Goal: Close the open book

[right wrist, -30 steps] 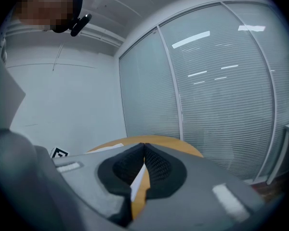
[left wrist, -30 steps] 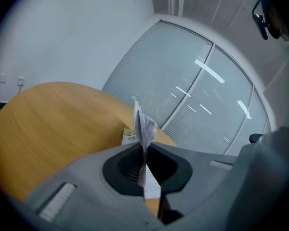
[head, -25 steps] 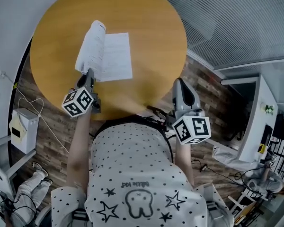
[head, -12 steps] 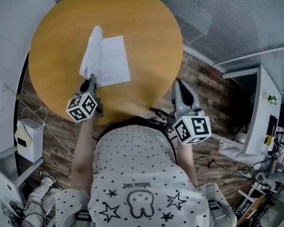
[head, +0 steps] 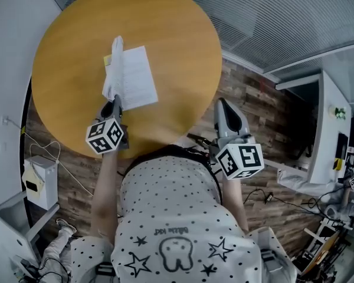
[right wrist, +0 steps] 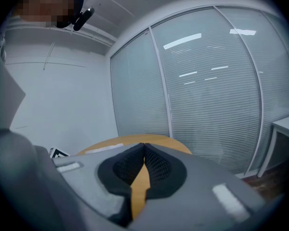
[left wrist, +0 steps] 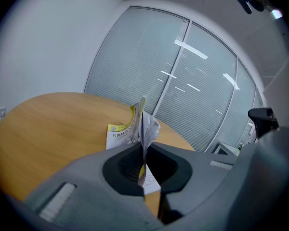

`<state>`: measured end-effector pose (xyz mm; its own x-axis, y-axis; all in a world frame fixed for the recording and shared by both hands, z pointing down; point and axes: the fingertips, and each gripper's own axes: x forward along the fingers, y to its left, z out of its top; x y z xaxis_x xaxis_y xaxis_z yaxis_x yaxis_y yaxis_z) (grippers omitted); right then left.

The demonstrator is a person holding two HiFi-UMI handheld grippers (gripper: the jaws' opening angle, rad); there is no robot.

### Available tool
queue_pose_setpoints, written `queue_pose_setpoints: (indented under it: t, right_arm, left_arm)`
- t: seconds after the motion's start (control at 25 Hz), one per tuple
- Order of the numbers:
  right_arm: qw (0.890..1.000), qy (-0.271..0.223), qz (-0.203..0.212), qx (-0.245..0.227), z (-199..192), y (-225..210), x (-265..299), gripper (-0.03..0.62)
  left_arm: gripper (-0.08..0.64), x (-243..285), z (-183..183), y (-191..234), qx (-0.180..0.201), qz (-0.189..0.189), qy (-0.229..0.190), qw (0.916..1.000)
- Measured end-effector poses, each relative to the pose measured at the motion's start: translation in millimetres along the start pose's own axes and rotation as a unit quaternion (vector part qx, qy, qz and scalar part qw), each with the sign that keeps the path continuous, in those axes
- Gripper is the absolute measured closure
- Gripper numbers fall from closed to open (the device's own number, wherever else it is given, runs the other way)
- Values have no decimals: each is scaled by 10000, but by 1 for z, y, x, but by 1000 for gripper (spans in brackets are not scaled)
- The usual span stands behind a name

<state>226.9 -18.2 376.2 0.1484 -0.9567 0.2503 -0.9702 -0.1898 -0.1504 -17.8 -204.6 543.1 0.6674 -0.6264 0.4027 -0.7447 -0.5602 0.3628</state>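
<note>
Now in my left tongs: the jaws are pressed together on the near edge of the raised leaves of the book. The left gripper view shows the paper pinched between them.
Right tongs: the jaws are together with nothing between them. I hold them beside my body, off the near edge of the worktop and well apart from the book.
Tongs, counted: two.
Marker cubes, counted: two, one per tongs, the left cube and the right cube.
Books, counted: one, on the left part of the worktop.
Book's halves, counted: two. The left half stands nearly upright, with its yellow cover on the outside. The right half lies flat with its printed page up.
Worktops, counted: one, round and wooden.
Book's state: open, not yet shut.
</note>
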Motion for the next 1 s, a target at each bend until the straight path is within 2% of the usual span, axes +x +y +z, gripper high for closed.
queue_pose_setpoints:
  t: [0.68, 1.0]
  right_arm:
    - [9998, 24, -179, 61, -1, -16, -3, 588]
    - [9993, 19, -340, 126, -1, -24, -8, 588]
  left_arm:
    - [543, 19, -14, -23, 948, -161, 472, 9942]
    - [542, 30, -28, -33, 1163, -327, 698, 9902]
